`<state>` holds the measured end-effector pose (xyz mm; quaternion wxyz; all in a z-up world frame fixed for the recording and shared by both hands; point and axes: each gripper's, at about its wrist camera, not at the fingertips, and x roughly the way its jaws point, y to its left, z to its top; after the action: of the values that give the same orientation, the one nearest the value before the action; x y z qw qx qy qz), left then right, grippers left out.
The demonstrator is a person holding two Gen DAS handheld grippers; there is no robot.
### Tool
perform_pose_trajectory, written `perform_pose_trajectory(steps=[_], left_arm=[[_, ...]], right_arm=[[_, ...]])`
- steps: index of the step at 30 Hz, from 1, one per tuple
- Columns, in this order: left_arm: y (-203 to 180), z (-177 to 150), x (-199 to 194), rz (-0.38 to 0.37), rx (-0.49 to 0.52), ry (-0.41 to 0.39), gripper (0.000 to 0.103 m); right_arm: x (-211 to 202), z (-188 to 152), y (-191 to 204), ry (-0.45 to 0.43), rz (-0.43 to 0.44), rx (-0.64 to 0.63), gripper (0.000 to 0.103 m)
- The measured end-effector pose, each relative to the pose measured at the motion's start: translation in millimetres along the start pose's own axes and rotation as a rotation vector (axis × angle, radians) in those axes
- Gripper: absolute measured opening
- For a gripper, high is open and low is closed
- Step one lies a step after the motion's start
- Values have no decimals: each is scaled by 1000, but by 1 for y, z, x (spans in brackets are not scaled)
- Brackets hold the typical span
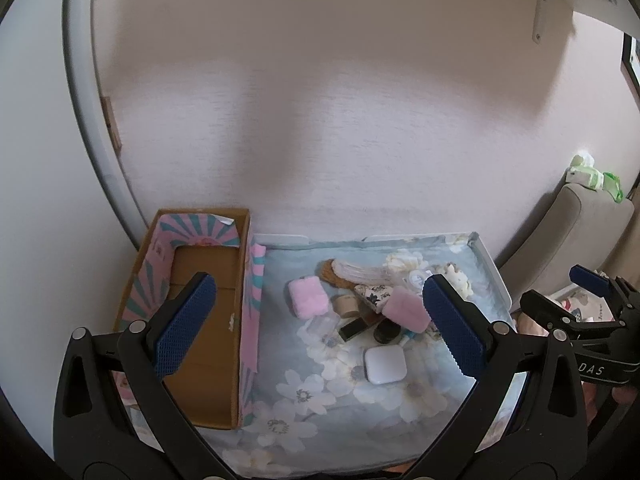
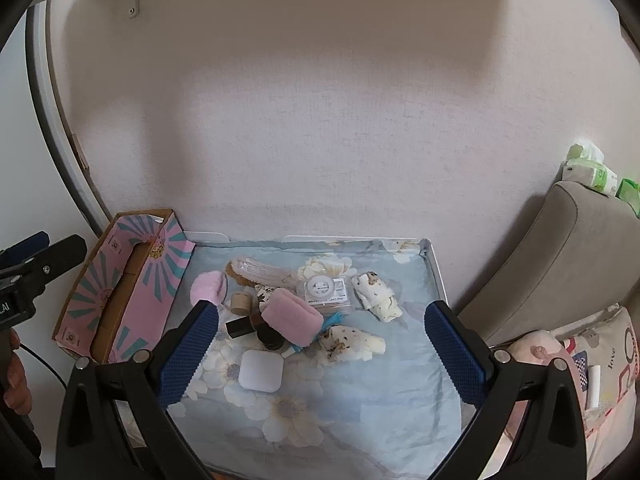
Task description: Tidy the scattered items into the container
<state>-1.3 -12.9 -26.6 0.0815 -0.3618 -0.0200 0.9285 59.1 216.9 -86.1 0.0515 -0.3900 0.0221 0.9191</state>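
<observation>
A tray lined with a pale blue floral cloth sits against a plain off-white wall, and the scattered items lie in a loose heap on the cloth's far half. Left of the tray, touching its edge, stands the box — open cardboard with a pink and teal sunburst lining, nothing visible inside it. In the heap a white case lies nearest the cameras, just in front of a dark jar and a pink sponge that rests tilted on other things. A second pink pad lies nearer the box, a small tan tube beside it, and a clear packet and two spotted cloth rolls sit toward the right. To the right of the tray are a grey cushion and a printed pillow; green-and-white packs top the cushion. The left gripper hangs above the box's edge and the heap, jaws spread wide, holding nothing. The right gripper hovers over the cloth — equally wide and empty.
</observation>
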Motion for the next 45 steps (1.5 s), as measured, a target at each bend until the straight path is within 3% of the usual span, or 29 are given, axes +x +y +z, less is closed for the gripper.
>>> perform_pose_trajectory(steps=[16,25,33,45], left_arm=[[2,-3,0,-17,-4,2,103],[1,-23,35,-71,-13,74,103],[-11,-45,118,-73,-6,166,103],[2,-56,239,-2,-103,309,88]], right_arm=[[0,-5,-6,-12,16,9,102],[24,-21,-20,59,39,26,103],[82,-53,-46,147,90,57,103],[173,-84,-70,210,117,82,103]])
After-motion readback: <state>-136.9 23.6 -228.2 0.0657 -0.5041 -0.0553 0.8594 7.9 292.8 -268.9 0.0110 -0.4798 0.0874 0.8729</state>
